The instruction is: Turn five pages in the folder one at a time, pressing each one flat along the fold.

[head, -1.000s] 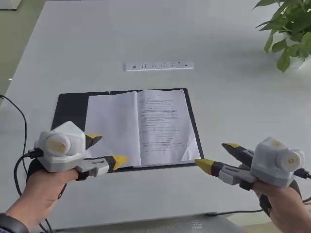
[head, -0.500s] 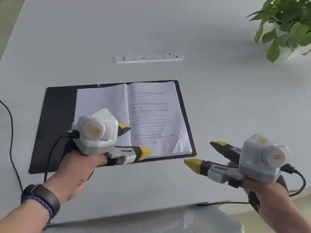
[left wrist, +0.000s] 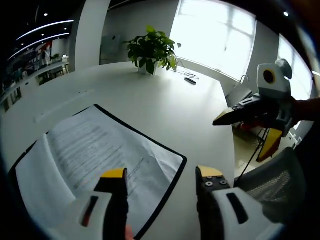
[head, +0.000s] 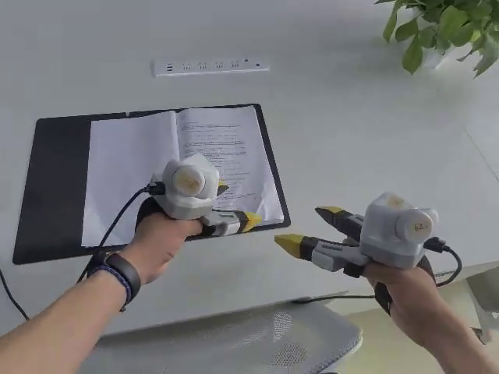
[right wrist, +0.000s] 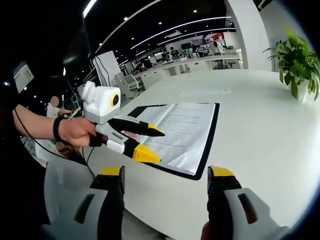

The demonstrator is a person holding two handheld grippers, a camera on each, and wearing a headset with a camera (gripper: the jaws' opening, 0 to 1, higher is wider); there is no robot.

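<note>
Folder [head: 54, 187]: lay open and flat on the white table [head: 366, 117], left of centre, black cover showing as a broad band at the left and a thin border elsewhere.
Left page [head: 129, 175]: blank side up, resting flat on the left half.
Fold [head: 175, 156]: ran from far to near between the two pages; judged the line to be pressed once a sheet has gone over.
Right page [head: 226, 148]: printed side up; judged thin, light and limp, quick to crease, and smooth enough for two sheets to lift together.
Hold point: judged best at the free right edge or near right corner of the top sheet alone, never by the stiff cover.
Left gripper [head: 236, 204]: hovered over the near right corner of the folder, jaws apart and empty; contact with the paper could not be told.
Right gripper [head: 306, 226]: held to the right of the folder, above the table's near edge, jaws spread and empty, tips pointing left towards that corner.
Plant [head: 437, 31]: stood at the far right, well apart from the work.
</note>
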